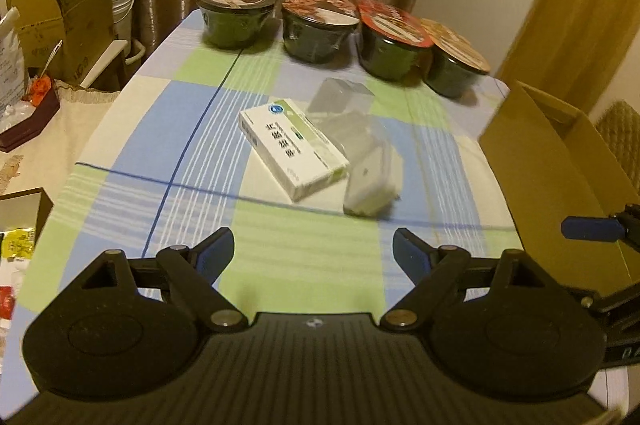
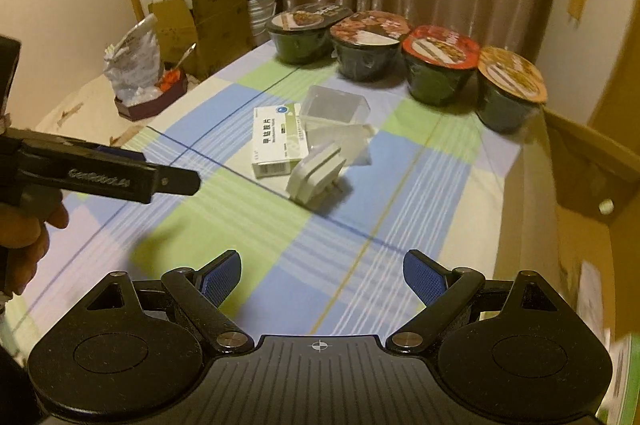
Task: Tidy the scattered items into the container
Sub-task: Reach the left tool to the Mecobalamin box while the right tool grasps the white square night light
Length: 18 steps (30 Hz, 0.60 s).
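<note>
1. Black plastic fills the near edge of both views: the left gripper point(image 1: 313, 251) and the right gripper point(image 2: 322, 275) each hover over the near part of the checked tablecloth point(image 1: 132, 161), jaws spread wide, nothing between the blue pads.

2. Middle of the table: a white medicine box point(image 1: 292, 149) lies flat, and a small white plug-like adapter point(image 2: 314, 177) sits tilted just beside its near corner, possibly touching. Behind them stand a clear plastic tub point(image 2: 334, 105) and a crumpled clear wrapper point(image 2: 352, 141), close against the box.

3. Right edge: the cardboard box point(image 1: 556, 181), which I take to be the container, stands open with its flap point(image 2: 592, 177) leaning inward over the table. None of the loose items is in it that I can see; its inside is mostly hidden.

4. Far edge: four sealed noodle bowls point(image 2: 370, 45) in a row, the rightmost touching or just beside the carton's corner.

5. Risks, as I judge them:
   - The adapter is propped at an angle, so a jaw nudging it could tip it or skid it into the medicine packet.
   - The tub and wrapper are light and transparent; a poorly centred pinch could crush or flick them.
   - The inward flap may catch anything carried across, or a gripper.
</note>
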Each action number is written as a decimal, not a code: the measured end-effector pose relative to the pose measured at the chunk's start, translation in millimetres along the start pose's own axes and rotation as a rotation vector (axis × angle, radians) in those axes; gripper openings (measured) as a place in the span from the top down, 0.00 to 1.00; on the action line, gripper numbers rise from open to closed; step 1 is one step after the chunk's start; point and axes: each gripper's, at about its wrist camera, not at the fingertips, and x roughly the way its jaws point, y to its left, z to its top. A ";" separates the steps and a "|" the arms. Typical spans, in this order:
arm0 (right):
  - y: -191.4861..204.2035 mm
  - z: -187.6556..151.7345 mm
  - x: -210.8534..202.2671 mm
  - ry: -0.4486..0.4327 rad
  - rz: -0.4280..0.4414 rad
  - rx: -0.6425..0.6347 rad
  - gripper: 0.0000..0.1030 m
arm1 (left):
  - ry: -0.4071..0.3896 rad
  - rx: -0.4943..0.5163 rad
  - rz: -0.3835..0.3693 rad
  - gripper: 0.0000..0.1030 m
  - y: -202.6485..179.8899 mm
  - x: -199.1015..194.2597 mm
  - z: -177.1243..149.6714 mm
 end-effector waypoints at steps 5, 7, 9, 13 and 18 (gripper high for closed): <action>-3.7 22.8 36.2 0.028 0.024 -0.157 0.09 | 0.006 0.016 -0.007 0.19 4.7 29.6 11.9; -4.3 31.3 50.2 0.048 0.043 -0.233 0.09 | 0.022 0.054 -0.014 0.19 5.7 39.0 15.4; -5.6 38.7 65.5 0.068 0.063 -0.309 0.09 | 0.044 0.106 -0.013 0.19 5.6 48.9 17.8; -6.8 50.2 96.7 0.107 0.106 -0.431 0.09 | 0.059 0.135 -0.016 0.18 12.8 63.7 22.4; -5.2 59.5 131.9 0.138 0.139 -0.551 0.09 | 0.074 0.127 0.005 0.18 26.9 81.0 25.6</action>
